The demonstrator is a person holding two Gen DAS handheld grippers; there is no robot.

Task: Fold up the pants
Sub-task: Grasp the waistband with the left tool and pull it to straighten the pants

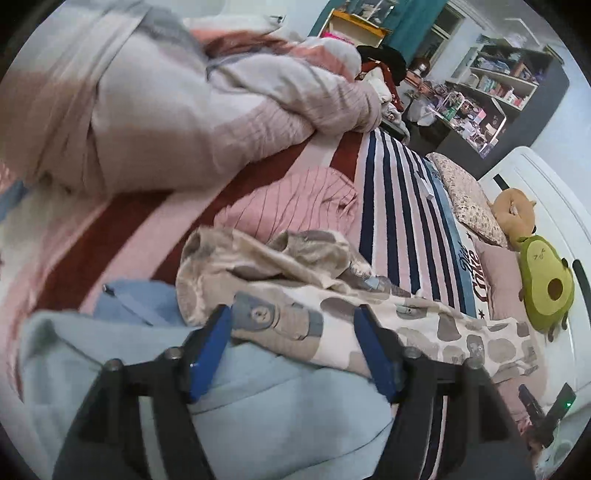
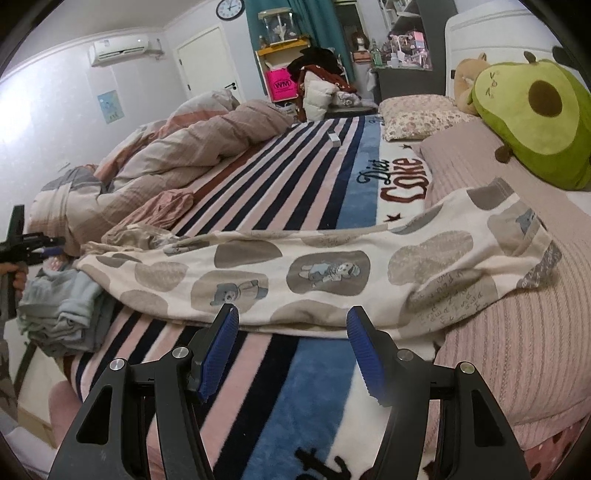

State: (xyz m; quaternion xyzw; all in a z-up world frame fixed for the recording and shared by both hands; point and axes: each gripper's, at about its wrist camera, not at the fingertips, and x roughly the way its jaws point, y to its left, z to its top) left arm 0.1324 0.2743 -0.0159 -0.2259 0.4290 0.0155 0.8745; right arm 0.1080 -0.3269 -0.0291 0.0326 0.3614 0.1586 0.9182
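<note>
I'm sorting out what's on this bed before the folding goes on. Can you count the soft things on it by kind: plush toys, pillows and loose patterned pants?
Plush toys: 2, the avocado plush and the tan plush behind it
Pillows: 2, the floral pillow and the pink pillow
Patterned pants: 1
Total: 5

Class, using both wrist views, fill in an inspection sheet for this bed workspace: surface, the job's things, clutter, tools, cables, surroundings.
Surface: striped blanket covering the bed.
Job's things: printed pants lying stretched across the blanket, one end on the pink pillow, not yet folded.
Clutter: stack of light blue clothes, crumpled duvet, pink garment, avocado plush.
Tools: left tool open above the pants' end; right tool open, near the pants' edge, holding nothing.
Cables: nothing seen.
Surroundings: wall clock, air conditioner, crowded shelves.
</note>
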